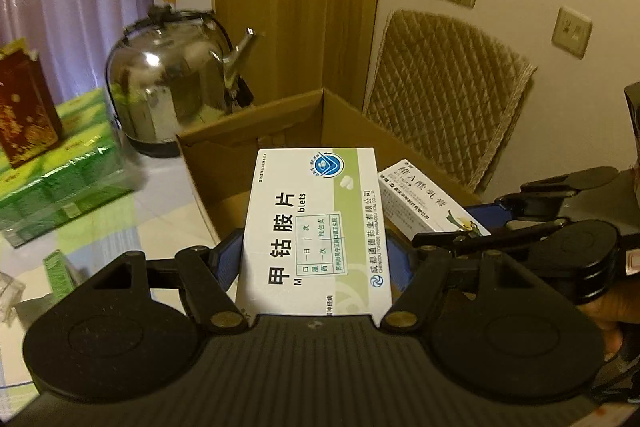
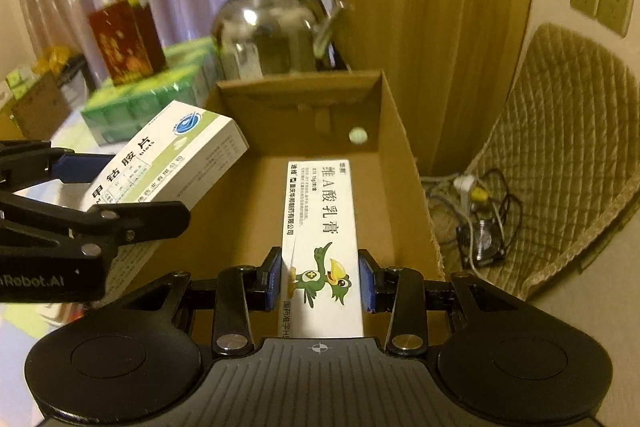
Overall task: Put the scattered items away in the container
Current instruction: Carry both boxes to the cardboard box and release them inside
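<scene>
- Left hand-held gripper [image 1: 316, 259]: blue pads pressed on both sides of the tablet box [image 1: 316, 231], a white-and-green carton with black Chinese lettering. The box is lifted clear of the bench and pokes over the near left edge of the cardboard container [image 1: 280, 131].
- Right hand-held gripper [image 2: 322, 279]: blue pads closed on the ointment box [image 2: 320, 227], a long white carton printed with a green cartoon bird. It hangs lengthwise over the container's open top, its far end pointing to 12 o'clock.
- Cardboard container: open brown box, standing at the bench's right edge; a small pale round object [image 2: 358, 135] shows at its far inner wall.
- Steel kettle [image 1: 172, 87]: at 11 o'clock from the container, just behind it.
- Green shrink-wrapped packs [image 1: 60, 179]: at 9 o'clock, with a dark red box [image 1: 24, 115] upright on top.
- Quilted pad [image 1: 448, 99]: leaning on the wall at 2 o'clock.
- Tangle of cables [image 2: 480, 211]: on the floor right of the container.
</scene>
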The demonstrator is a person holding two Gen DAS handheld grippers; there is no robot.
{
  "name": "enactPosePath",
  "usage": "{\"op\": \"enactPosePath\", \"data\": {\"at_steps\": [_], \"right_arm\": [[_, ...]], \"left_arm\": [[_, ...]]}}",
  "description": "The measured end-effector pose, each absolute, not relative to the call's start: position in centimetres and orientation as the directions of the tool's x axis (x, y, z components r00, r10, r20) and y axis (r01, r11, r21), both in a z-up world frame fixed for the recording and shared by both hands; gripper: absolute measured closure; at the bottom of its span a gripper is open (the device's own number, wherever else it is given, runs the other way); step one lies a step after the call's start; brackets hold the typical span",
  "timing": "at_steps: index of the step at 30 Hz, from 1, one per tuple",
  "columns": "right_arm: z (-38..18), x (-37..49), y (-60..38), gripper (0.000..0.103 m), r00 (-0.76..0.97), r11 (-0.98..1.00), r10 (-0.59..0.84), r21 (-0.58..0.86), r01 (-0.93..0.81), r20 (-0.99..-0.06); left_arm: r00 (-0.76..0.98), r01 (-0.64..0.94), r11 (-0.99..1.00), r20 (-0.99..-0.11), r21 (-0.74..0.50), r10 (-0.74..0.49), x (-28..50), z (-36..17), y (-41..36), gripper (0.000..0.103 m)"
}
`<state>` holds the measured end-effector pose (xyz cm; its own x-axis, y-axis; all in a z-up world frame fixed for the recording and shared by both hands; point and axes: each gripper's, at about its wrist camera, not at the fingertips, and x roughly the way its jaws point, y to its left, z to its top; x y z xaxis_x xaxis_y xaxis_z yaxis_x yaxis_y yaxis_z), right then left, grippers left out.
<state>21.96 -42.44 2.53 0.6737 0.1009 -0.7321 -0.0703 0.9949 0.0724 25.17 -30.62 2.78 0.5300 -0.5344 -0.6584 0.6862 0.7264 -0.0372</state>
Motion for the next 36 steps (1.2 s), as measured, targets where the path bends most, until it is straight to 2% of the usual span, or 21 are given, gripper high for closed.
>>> {"op": "enactPosePath", "data": {"at_steps": [9,19,36], "right_arm": [[-0.1,24.5,-43.8,0.068,0.629,0.997,0.075,0.058,-0.047,-0.774],[-0.5,24.3,-43.5,0.068,0.624,0.997,0.057,0.011,-0.077,-0.779],[-0.3,24.0,-41.5,0.067,0.615,0.992,0.096,0.021,-0.128,-0.782]], "left_arm": [[0.497,0.716,0.698,-0.707,0.007,-0.504,26.8,-0.3,-33.1,0.036],[0.497,0.736,0.675,-0.714,0.046,-0.494,26.7,-1.0,-33.7,0.036],[0.547,0.713,0.700,-0.649,0.031,-0.529,25.2,1.8,-29.3,0.035]]}}
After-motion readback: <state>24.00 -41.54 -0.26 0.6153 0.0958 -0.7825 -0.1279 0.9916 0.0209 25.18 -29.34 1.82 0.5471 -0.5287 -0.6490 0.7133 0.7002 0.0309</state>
